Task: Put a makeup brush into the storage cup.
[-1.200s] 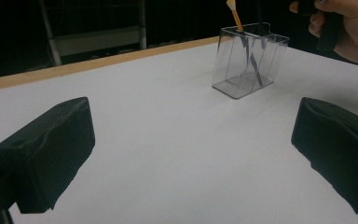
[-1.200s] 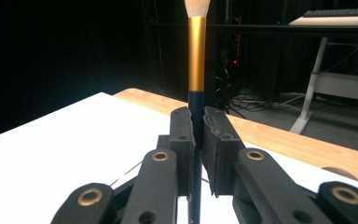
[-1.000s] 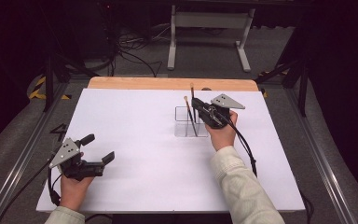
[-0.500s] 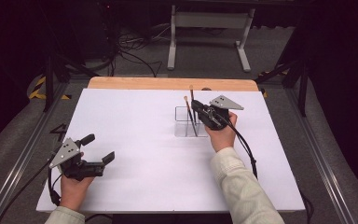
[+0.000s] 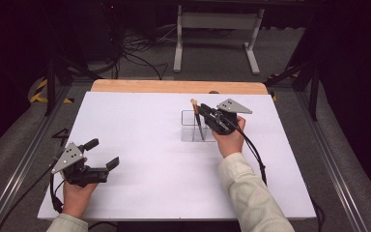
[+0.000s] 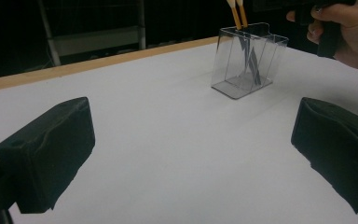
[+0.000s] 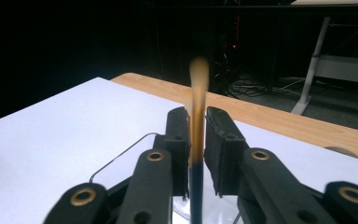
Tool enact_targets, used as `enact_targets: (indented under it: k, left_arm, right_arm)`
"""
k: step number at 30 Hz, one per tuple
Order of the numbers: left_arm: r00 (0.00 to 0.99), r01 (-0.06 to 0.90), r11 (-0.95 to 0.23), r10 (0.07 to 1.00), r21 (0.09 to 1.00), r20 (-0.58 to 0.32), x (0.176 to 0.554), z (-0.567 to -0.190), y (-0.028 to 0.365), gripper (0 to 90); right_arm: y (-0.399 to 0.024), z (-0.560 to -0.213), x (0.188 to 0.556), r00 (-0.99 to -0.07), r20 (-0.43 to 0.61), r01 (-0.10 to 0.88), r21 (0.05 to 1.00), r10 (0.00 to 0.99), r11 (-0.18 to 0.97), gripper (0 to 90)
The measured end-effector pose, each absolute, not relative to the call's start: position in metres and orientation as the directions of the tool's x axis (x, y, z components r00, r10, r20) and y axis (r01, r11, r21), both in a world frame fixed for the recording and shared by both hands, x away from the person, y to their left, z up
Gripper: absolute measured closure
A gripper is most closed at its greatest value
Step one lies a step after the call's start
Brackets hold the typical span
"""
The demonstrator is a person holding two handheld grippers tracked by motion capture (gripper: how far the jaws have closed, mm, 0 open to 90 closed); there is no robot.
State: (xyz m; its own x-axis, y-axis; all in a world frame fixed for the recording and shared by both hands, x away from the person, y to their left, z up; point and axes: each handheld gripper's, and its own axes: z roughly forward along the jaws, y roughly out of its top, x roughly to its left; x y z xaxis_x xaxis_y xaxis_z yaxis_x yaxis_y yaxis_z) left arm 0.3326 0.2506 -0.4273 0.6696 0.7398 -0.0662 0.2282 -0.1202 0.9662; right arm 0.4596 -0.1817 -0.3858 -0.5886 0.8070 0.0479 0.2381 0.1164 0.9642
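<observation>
At the near left corner of the desk (image 5: 140,121), the left tongs (image 5: 102,153) are held wide and empty, well apart from the clear holder (image 5: 192,126). Farther right, a nearly upright brush (image 7: 196,135), its lower end in the holder, is pinched by the right tongs (image 5: 202,110), so its long axis is judged to favour a straight vertical move.

White counter (image 5: 149,145) with tan wood far edge. Clear holder (image 6: 247,60); pencils (image 6: 237,14) orange-tan on top, dark below. Both tools (image 5: 104,154) (image 7: 196,135) black, grey plates. Pale sleeve (image 5: 251,193). Yellow-black striped tape (image 5: 41,92), left of frame.
</observation>
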Motion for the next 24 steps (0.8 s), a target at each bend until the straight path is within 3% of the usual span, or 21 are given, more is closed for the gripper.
enact_targets:
  k: [5,13,24]
  left_arm:
    - [0.671,0.224,-0.120,0.739,0.967,-0.063,0.333,-0.428,0.250,0.4]
    - [0.670,0.224,-0.118,0.740,0.967,-0.065,0.334,-0.427,0.250,0.3]
    - [0.668,0.224,-0.117,0.742,0.968,-0.064,0.334,-0.427,0.250,0.3]
  right_arm:
    - [-0.183,-0.385,0.459,-0.605,0.059,0.229,0.968,0.794,0.102,61.6]
    - [-0.186,-0.379,0.457,-0.613,0.036,0.205,0.972,0.790,0.115,28.8]
    - [-0.197,-0.361,0.440,-0.647,0.002,0.157,0.979,0.762,0.131,6.4]
